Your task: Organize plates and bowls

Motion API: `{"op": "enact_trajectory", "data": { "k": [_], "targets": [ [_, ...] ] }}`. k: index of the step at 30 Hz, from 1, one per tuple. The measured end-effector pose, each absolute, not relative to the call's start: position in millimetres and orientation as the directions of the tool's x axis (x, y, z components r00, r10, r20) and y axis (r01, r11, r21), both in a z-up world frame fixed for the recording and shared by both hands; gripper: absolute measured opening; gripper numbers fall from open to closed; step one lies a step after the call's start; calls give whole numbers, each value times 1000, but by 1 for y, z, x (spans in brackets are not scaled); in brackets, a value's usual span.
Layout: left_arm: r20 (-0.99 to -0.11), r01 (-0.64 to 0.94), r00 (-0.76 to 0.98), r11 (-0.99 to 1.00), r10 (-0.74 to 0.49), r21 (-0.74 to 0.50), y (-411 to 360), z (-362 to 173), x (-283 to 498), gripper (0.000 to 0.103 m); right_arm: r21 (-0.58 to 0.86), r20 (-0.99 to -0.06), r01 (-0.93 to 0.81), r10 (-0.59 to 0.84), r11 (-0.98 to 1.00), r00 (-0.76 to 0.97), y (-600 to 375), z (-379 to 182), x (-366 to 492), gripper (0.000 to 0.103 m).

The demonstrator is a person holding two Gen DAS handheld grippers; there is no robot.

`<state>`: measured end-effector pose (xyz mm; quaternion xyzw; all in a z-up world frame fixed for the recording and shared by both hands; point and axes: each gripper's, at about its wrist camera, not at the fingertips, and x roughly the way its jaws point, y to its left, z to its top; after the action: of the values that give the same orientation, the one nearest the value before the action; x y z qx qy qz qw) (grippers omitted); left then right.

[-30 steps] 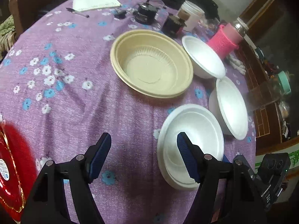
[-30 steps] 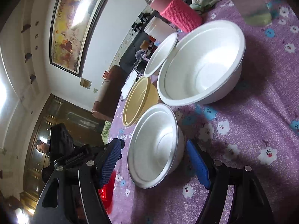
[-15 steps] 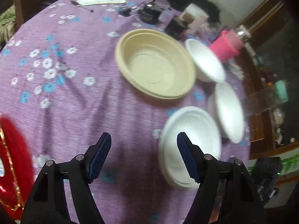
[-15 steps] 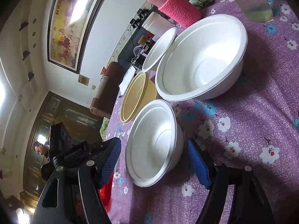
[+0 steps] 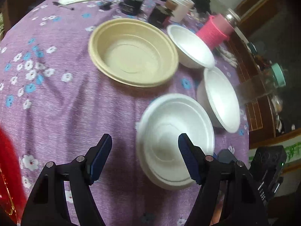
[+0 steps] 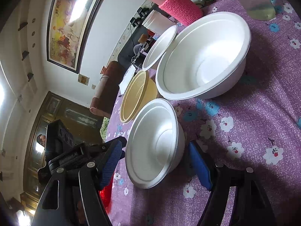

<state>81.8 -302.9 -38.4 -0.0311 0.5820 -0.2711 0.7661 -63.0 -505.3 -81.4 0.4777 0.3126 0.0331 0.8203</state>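
Jaws hide part of nearest white bowl [image 5: 169, 131]

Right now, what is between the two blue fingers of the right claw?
A small white foam bowl sits between the right claw's fingers, as the right wrist view shows. The pads stand apart from its sides, so nothing is gripped.

Red object [image 5: 8, 171] at 8 o'clock in left wrist view: cut by frame edge, blurred, identity unclear. Near white bowl [image 5: 175, 141]: right pad [image 5: 187, 158] covers part of interior. Small dark items [image 5: 131, 4] at 12 o'clock: too small to tell. Right wrist view: tan bowl [image 6: 134, 96] partly hidden behind near white bowl; clear container [image 6: 252, 0] at 1 o'clock, possibly glass, cropped.
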Motion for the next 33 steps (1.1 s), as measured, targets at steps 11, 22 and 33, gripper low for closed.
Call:
{"op": "enact_trajectory", "data": {
  "k": [11,22,33],
  "targets": [
    [-882,402,211,859,-423,-316,-312,-46,74,42,790,-523,292,343,540,780,-506,-90,-59,70],
    [-890,456,272,864,-365,-214,-318,-55,63,10,724,-602,355,290,592,744,-503,-97,-57,22],
    [-842,519,427,852,-329,-70,-323,-46,44,10,683,-625,353,262,639,735,-496,-95,-59,13]
  ]
}}
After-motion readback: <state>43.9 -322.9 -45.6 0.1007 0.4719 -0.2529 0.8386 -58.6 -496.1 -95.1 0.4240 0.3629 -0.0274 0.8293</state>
